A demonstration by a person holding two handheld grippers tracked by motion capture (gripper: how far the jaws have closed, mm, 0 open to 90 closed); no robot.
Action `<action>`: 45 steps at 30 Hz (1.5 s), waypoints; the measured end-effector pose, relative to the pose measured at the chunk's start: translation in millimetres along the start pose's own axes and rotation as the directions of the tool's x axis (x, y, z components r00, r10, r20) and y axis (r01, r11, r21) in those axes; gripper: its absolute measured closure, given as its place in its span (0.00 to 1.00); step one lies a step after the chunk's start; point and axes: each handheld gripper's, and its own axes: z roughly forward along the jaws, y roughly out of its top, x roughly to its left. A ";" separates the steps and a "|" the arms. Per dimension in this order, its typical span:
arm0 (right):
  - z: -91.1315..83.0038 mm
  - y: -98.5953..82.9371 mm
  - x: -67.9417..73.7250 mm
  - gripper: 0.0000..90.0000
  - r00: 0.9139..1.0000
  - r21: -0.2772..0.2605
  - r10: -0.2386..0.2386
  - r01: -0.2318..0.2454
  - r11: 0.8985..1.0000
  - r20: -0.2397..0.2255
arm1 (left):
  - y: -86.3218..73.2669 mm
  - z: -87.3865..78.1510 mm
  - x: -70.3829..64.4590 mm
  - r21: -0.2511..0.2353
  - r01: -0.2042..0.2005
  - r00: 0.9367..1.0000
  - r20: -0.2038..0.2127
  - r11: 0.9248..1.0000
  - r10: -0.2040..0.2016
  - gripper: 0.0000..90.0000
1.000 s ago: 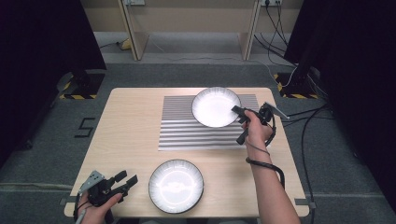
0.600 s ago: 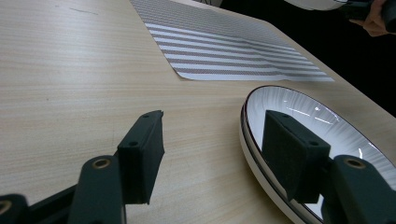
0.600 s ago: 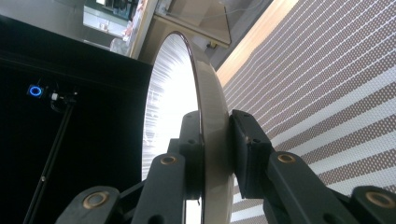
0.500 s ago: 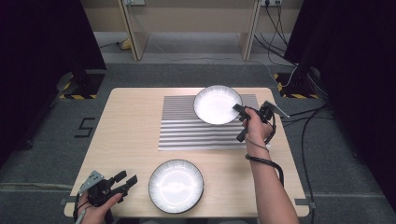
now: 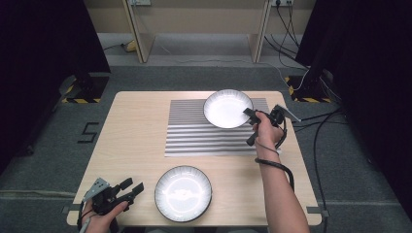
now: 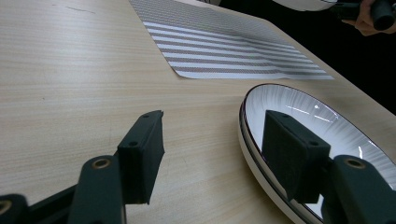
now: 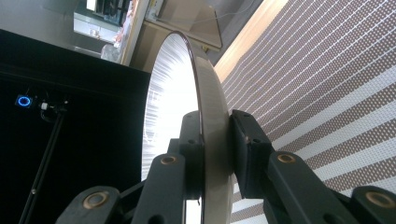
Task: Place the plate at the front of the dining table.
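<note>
So the right gripper (image 5: 251, 116) has its fingers (image 7: 250, 154) clamped on the rim of a white plate (image 5: 227, 108), one finger inside the rim and one against the underside, as you can see up close in the right gripper view. From the high view that plate sits over the far right part of the striped placemat (image 5: 194, 133), around 1 o'clock from the middle of the table (image 5: 136, 126), and the gripper grabs it at the plate's own 4 o'clock edge. Can't tell for sure whether the plate is resting on the mat or lifted a bit off it.

The second plate (image 5: 183, 192), white with a dark rim, is down at 6 o'clock on the bare wood, well apart from the placemat's near edge.

The left gripper (image 5: 127, 190) is at about 7 o'clock near the table's front corner, just left of that second plate. Its fingers (image 6: 142, 149) are spread apart and grasping nothing. In the left gripper view one finger sits in front of the plate's rim (image 6: 261, 154), the other over bare table.
</note>
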 end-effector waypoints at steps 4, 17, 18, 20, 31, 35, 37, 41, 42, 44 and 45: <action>1.3 3.2 1.1 0.84 1.000 -0.010 0.002 -0.002 1.000 0.006 | -0.3 0.5 -0.2 0.003 -0.004 1.000 0.000 1.000 0.004 0.42; 8.8 9.0 0.7 0.84 1.000 -0.017 0.017 -0.017 1.000 0.019 | 0.2 0.4 -0.4 0.001 -0.007 1.000 0.003 1.000 0.007 0.42; 9.5 9.5 0.4 0.84 1.000 -0.017 0.019 -0.018 1.000 0.022 | 0.4 0.3 -0.4 0.000 -0.010 1.000 0.003 1.000 0.010 0.43; 10.7 10.4 0.3 0.84 0.999 -0.022 0.023 -0.022 1.000 0.027 | 0.3 0.1 -0.4 -0.001 -0.009 1.000 0.004 1.000 0.009 0.42; 14.5 13.7 -4.7 0.84 0.999 -0.031 0.041 -0.040 0.999 0.034 | 1.1 -0.1 0.7 -0.001 -0.010 1.000 0.002 1.000 0.010 0.42; 15.9 15.2 -6.6 0.84 0.998 -0.031 0.044 -0.043 0.999 0.035 | 1.5 -0.5 1.9 -0.005 -0.007 1.000 0.002 1.000 0.007 0.42; 17.1 15.8 -7.7 0.84 0.999 -0.033 0.042 -0.041 0.999 0.035 | 1.4 -0.3 2.3 -0.002 -0.007 1.000 0.001 1.000 0.007 0.42; 20.0 16.2 -9.2 0.84 0.998 -0.039 0.051 -0.050 0.998 0.033 | 1.4 -0.5 2.3 -0.003 -0.007 1.000 0.001 1.000 0.007 0.42; 21.0 16.2 -9.9 0.84 0.998 -0.040 0.050 -0.049 0.998 0.035 | 1.3 -0.4 2.4 -0.003 -0.007 1.000 0.001 1.000 0.007 0.42; 23.0 16.3 -10.7 0.84 0.997 -0.037 0.060 -0.059 0.998 0.037 | 1.3 -0.3 2.6 -0.002 -0.006 1.000 0.001 1.000 0.006 0.42; 23.9 16.1 -11.5 0.84 0.997 -0.036 0.061 -0.059 0.998 0.040 | 1.3 -0.4 2.6 -0.001 -0.007 1.000 -0.001 1.000 0.007 0.42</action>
